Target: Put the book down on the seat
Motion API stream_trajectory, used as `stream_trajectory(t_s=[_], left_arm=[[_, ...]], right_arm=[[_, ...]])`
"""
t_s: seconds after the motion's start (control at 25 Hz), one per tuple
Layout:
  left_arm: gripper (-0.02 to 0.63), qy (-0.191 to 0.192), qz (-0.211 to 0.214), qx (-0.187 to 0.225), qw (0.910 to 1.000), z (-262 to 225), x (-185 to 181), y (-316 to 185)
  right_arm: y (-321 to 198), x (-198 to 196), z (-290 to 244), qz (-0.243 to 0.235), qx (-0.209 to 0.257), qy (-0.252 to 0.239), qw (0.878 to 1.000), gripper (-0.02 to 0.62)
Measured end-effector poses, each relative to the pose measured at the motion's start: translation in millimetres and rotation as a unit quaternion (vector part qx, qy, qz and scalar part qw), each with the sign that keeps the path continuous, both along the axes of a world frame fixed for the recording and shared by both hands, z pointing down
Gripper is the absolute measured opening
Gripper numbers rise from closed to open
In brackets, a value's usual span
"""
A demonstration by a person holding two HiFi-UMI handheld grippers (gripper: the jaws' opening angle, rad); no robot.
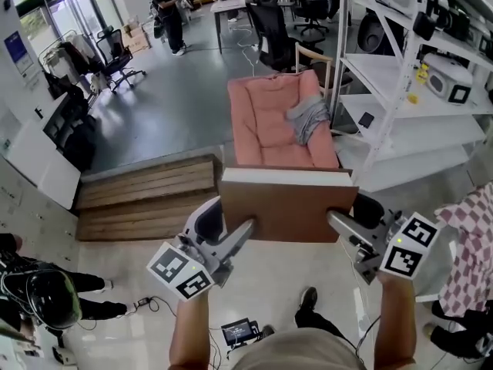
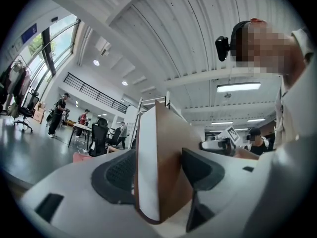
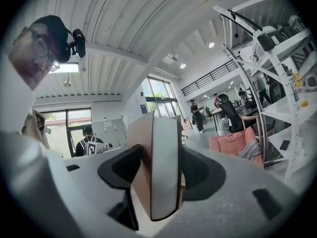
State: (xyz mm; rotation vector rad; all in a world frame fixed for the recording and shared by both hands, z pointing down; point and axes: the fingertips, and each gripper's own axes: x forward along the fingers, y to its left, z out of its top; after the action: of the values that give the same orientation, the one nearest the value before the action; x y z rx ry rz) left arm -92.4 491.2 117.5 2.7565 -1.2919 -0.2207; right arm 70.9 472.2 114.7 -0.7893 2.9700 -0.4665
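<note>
While both claws squeeze it, the brown book (image 1: 289, 206) hangs in the air. The left claw (image 1: 237, 236) pinches its 9 o'clock edge and the right claw (image 1: 339, 223) its 3 o'clock edge. The pink seat (image 1: 266, 122) sits at 12 o'clock, with a grey cloth (image 1: 308, 118) on its 3 o'clock side. A white shelf (image 1: 400, 75) stands at 2 o'clock, wooden steps (image 1: 146, 195) at 9 o'clock.

Brown book (image 2: 168, 138) upright, tongs (image 2: 158, 171) clamped (white edge facing)

An open lab-like office hall: white equipment shelving (image 1: 385, 72), desks (image 1: 229, 6), black office chairs (image 1: 271, 25)
</note>
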Motion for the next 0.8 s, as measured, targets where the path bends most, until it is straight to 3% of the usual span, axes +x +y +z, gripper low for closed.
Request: stream_trajectory(t_s=[0.8], left_arm=[[0.268, -0.009, -0.056, -0.032, 0.9979, 15.7, 40.6, -171.0]], right_arm=[[-189.1, 37.4, 18.7, -0.055, -0.022, -0.006, 0.998, 0.238]])
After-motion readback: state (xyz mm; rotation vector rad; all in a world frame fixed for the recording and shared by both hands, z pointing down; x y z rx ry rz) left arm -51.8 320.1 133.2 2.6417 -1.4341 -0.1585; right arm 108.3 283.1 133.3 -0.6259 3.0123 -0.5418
